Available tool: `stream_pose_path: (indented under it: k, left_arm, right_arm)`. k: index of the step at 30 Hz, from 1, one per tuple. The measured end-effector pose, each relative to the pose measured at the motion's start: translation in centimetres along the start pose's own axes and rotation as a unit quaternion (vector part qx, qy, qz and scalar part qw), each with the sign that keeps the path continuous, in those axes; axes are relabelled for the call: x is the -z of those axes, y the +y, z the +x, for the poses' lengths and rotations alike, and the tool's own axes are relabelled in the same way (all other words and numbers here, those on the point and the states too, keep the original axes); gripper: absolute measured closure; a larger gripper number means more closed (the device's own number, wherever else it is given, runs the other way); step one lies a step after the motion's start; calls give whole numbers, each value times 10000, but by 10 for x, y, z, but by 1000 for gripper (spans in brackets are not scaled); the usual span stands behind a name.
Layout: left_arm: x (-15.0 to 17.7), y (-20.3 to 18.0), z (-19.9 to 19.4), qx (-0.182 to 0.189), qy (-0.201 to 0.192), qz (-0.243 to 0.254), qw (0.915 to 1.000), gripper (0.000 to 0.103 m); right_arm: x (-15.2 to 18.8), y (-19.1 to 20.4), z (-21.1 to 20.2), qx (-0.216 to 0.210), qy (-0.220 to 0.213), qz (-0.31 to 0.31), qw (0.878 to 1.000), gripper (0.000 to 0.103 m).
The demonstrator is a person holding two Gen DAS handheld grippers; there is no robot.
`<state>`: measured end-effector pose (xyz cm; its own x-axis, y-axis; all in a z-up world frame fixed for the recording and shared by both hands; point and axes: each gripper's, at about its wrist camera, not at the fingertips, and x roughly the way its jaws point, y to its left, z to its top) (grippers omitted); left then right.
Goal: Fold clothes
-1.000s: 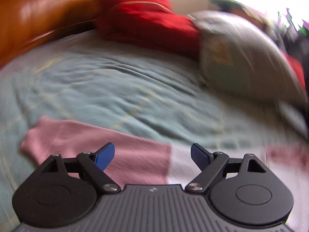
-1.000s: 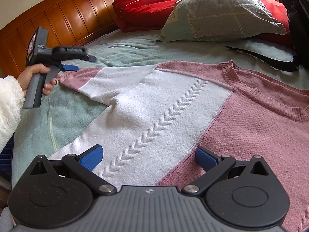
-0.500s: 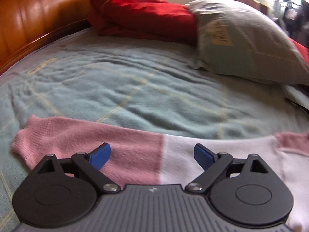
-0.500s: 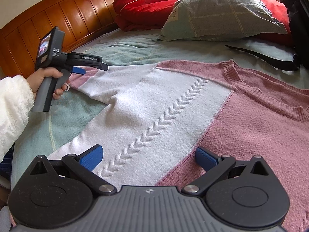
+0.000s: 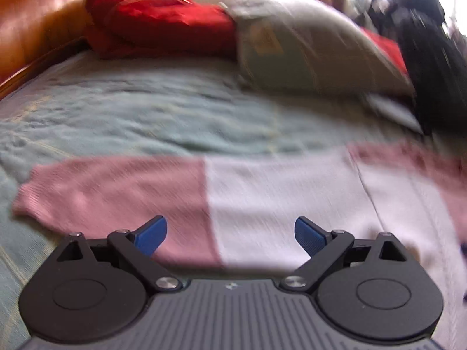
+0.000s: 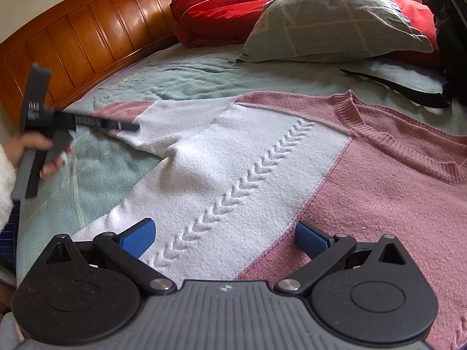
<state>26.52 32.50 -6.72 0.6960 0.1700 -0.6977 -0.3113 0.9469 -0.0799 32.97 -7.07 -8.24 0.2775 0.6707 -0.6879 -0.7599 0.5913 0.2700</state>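
Note:
A pink and white knit sweater (image 6: 262, 175) lies spread flat on the bed, neckline to the right. Its left sleeve (image 5: 111, 192) stretches out with the pink cuff end at the left and white cloth (image 5: 277, 198) further right. My left gripper (image 5: 230, 234) hovers open over the sleeve where pink meets white, with nothing between its blue pads. From the right wrist view, the left gripper (image 6: 128, 127) is held by a hand (image 6: 32, 148) in a white fuzzy sleeve. My right gripper (image 6: 224, 239) stands open above the sweater's lower front, holding nothing.
A teal blanket (image 6: 189, 78) covers the bed. Red pillows (image 6: 221, 8) and a grey-green checked pillow (image 6: 335, 20) lie against the wooden headboard (image 6: 81, 43). A black strap (image 6: 394, 86) and a black bag (image 6: 449, 43) sit at the far right.
The left gripper has swung right along the sleeve, from beside the pink cuff to over the pink-white seam, and its jaws stand a little wider. The right gripper and sweater have not moved.

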Motion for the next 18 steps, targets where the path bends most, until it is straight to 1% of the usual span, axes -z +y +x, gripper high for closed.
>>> stream_pose_path:
  k: [2,3,4,5,6,7,10,11,12,14,16,18]
  left_arm:
    - [-9,22,6,-144,-120,-359,9992,9]
    - [-10,33,12,-258,-66,-536,9982,9]
    - [-7,45,18,-322,115,-754,9966,9]
    - [0,55,23,-261,272,-1020,9941,10]
    - [8,60,20,-140,163,-1079,9939,9]
    - [16,60,13,-58,0,-1018,9948,9]
    - [20,60,-1,20,123,-994,9950,9]
    - [16,63,-4,87,151,-1121,9935,9]
    - [13,67,-7,117,87,-1257,9920,9]
    - [1,78,-7,143,-171,-1620,9865,9]
    - [-10,93,-2,198,-390,-2030,9782,9]
    - [-15,106,14,309,-375,-2429,9688,9]
  right_arm:
    - [0,0,0,13,4,-18,10000,0]
    - [0,0,0,14,7,-26,10000,0]
    - [0,0,1,15,10,-33,10000,0]
    - [1,0,1,14,13,-39,10000,0]
    - [1,0,0,5,13,-33,10000,0]
    - [1,-1,0,-10,12,-17,10000,0]
    - [0,-3,0,-42,8,38,10000,0]
    - [0,-2,0,-40,7,43,10000,0]
    - [0,-2,1,-27,7,32,10000,0]
    - [0,0,1,7,9,-1,10000,0]
    - [0,1,1,46,15,-48,10000,0]
    - [1,2,1,76,17,-85,9999,0]
